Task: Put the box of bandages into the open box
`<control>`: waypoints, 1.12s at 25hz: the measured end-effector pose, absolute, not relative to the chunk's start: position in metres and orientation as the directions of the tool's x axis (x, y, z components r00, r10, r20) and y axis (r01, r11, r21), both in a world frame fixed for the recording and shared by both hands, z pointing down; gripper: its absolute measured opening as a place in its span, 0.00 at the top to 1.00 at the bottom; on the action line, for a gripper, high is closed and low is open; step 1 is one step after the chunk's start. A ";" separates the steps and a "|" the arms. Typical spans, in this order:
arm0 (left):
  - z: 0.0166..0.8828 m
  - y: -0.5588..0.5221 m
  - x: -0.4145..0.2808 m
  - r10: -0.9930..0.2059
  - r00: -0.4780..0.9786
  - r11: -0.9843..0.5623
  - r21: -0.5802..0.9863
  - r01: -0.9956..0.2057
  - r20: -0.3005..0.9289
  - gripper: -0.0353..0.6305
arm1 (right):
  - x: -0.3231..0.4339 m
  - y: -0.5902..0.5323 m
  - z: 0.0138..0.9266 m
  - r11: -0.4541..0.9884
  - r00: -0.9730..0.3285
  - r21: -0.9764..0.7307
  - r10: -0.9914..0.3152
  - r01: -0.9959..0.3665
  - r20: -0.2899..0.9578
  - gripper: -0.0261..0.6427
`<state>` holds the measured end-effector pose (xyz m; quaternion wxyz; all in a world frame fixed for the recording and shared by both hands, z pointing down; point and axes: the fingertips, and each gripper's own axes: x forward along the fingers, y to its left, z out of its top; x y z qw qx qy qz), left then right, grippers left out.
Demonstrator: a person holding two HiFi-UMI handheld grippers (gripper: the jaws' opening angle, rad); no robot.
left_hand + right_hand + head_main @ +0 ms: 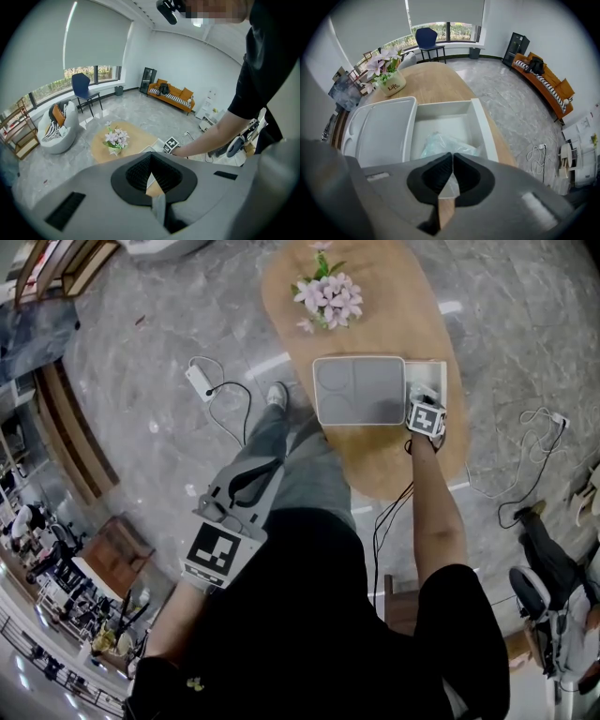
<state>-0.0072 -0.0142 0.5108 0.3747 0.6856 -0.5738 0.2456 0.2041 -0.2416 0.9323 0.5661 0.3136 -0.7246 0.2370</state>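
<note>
A white open box (485, 126) stands on the oval wooden table (440, 84), with its lid (379, 131) folded out flat to the left. Inside the box lies a pale green packet in clear plastic wrap (445, 142). My right gripper (452, 158) hangs just above that packet, its jaws together at the tips with nothing seen between them. From the head view it sits over the open box (435, 369) as the right gripper (424, 397). My left gripper (267, 470) is held low beside the person's leg, away from the table, shut and empty (151, 158).
A pot of pink flowers (328, 294) stands at the table's far end. A power strip with cables (200, 381) lies on the marble floor left of the table, and more cable (525, 456) on the right. An armchair (58, 124) and a blue chair (84, 91) stand by the windows.
</note>
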 end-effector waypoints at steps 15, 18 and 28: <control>0.511 -0.002 -0.013 -0.598 0.166 0.013 0.217 -0.976 0.784 0.93 | 0.206 -0.235 0.955 0.674 -0.141 -0.018 -0.129 -0.739 0.982 0.89; 0.507 -0.001 -0.013 -0.598 0.153 0.043 0.222 -0.974 0.787 0.93 | 0.207 -0.229 0.955 0.659 -0.138 -0.038 -0.101 -0.751 0.985 0.85; 0.498 0.003 -0.018 -0.651 0.162 -0.034 0.185 -0.982 0.742 0.93 | 0.224 -0.223 0.936 0.644 -0.067 0.030 -0.126 -0.764 0.990 0.80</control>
